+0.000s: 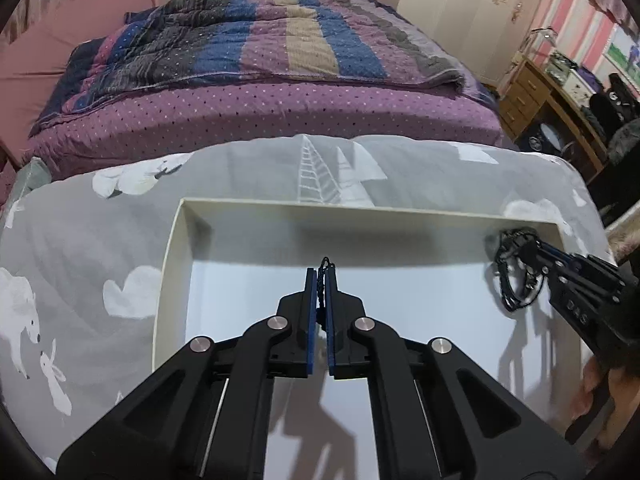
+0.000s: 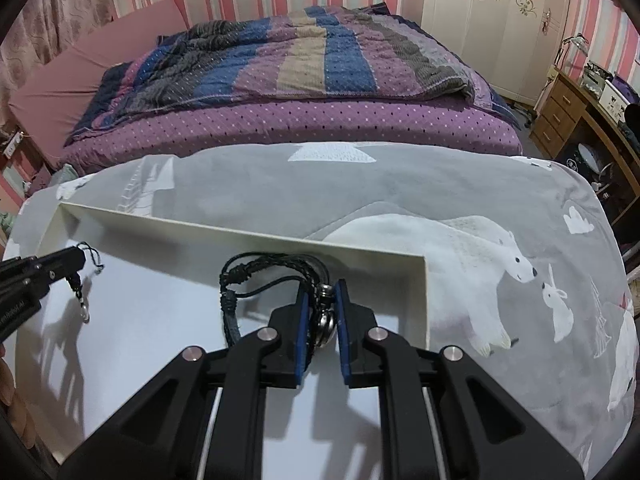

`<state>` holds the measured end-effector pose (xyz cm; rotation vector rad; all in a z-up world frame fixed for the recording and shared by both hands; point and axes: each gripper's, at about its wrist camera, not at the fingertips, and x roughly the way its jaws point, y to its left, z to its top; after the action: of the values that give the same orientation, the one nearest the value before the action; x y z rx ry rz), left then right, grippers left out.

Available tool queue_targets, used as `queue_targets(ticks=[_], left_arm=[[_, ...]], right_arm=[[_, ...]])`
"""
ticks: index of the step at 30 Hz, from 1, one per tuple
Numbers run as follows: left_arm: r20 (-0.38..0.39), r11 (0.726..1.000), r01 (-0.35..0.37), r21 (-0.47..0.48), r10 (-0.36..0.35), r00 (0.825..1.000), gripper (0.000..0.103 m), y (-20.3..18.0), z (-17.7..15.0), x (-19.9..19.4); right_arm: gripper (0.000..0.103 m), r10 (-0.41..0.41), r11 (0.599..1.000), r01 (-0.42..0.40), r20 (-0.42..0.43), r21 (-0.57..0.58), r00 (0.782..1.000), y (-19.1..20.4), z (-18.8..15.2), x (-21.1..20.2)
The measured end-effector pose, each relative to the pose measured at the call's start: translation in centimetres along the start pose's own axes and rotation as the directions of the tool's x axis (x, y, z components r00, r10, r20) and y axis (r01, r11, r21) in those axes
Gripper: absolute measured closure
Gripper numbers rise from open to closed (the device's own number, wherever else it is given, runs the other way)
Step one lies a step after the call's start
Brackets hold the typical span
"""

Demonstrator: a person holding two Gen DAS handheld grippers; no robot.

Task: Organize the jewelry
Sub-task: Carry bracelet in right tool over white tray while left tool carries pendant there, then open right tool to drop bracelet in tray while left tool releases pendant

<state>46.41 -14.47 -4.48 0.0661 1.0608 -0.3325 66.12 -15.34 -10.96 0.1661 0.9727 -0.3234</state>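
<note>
Left wrist view: my left gripper (image 1: 321, 276) pinches thin black cord (image 1: 325, 266), held above white tray (image 1: 172, 264) on grey blanket (image 1: 80, 240).

Right wrist view: my right gripper (image 2: 321, 292) clamps black braided bracelet (image 2: 264, 270) near tray's far right corner.

Judgement: both pieces over tray, neither released; laying down and arranging remain.

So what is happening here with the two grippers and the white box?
A person is sorting jewelry into a white box that sits on a grey blanket. The left gripper is shut on a thin black chain, which hangs above the box floor. The right gripper is shut on a bundle of black bracelets near the box's far right corner.
</note>
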Motion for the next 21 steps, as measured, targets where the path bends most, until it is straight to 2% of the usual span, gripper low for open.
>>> queue_targets(ticks=[5, 8, 9, 10, 12, 13, 15, 17, 18, 19, 21], left_arm=[[-0.027, 0.999, -0.035, -0.004, 0.035, 0.999, 0.101, 0.1, 0.5, 1.6], [-0.028, 0.999, -0.033, -0.014, 0.032, 0.999, 0.097, 0.4, -0.1, 1.2], [-0.027, 1.000, -0.025, -0.014, 0.025, 0.999, 0.090, 0.3, -0.1, 1.0], [-0.019, 1.000, -0.020, -0.012, 0.020, 1.000, 0.079, 0.4, -0.2, 0.6], [0.011, 0.999, -0.038, 0.004, 0.038, 0.999, 0.066, 0.0, -0.2, -0.6], [0.025, 0.999, -0.043, 0.012, 0.043, 0.999, 0.057, -0.2, -0.2, -1.4], [0.056, 0.999, -0.028, 0.014, 0.028, 0.998, 0.048, -0.5, -0.3, -3.4], [0.078, 1.000, -0.016, 0.012, 0.015, 0.997, 0.044, -0.7, -0.4, -5.4], [0.096, 1.000, -0.008, 0.011, 0.007, 0.995, 0.040, -0.8, -0.6, -6.8], [0.107, 1.000, -0.007, 0.011, 0.006, 0.994, 0.031, -0.8, -0.8, -7.8], [0.147, 1.000, -0.023, 0.007, 0.022, 0.989, 0.017, -0.7, -1.4, -10.5]], right_arm=[[0.088, 0.005, 1.000, -0.006, -0.023, -0.026, 1.000, 0.3, 0.3, 0.8], [0.087, 0.015, 0.999, -0.016, -0.023, -0.030, 1.000, 0.4, 0.3, 0.5], [0.087, 0.020, 0.999, -0.021, -0.022, -0.033, 1.000, 0.3, 0.3, 0.2], [0.082, 0.022, 0.999, -0.023, -0.022, -0.037, 1.000, 0.3, 0.3, 0.1], [0.069, 0.034, 0.999, -0.035, -0.018, -0.041, 0.999, 0.2, 0.5, -0.5], [0.068, 0.040, 0.998, -0.040, -0.005, -0.038, 0.999, 0.1, 0.6, -1.2], [0.068, 0.048, 0.998, -0.048, 0.020, -0.039, 0.999, -0.3, 0.8, -3.0], [0.067, 0.056, 0.998, -0.055, 0.040, -0.034, 0.998, -0.8, 1.0, -4.6], [0.062, 0.055, 0.998, -0.053, 0.053, -0.027, 0.997, -1.1, 1.1, -5.6], [0.054, 0.048, 0.999, -0.047, 0.071, -0.019, 0.996, -1.5, 1.1, -6.9], [0.045, 0.029, 1.000, -0.028, 0.113, -0.011, 0.993, -2.2, 0.8, -9.3]])
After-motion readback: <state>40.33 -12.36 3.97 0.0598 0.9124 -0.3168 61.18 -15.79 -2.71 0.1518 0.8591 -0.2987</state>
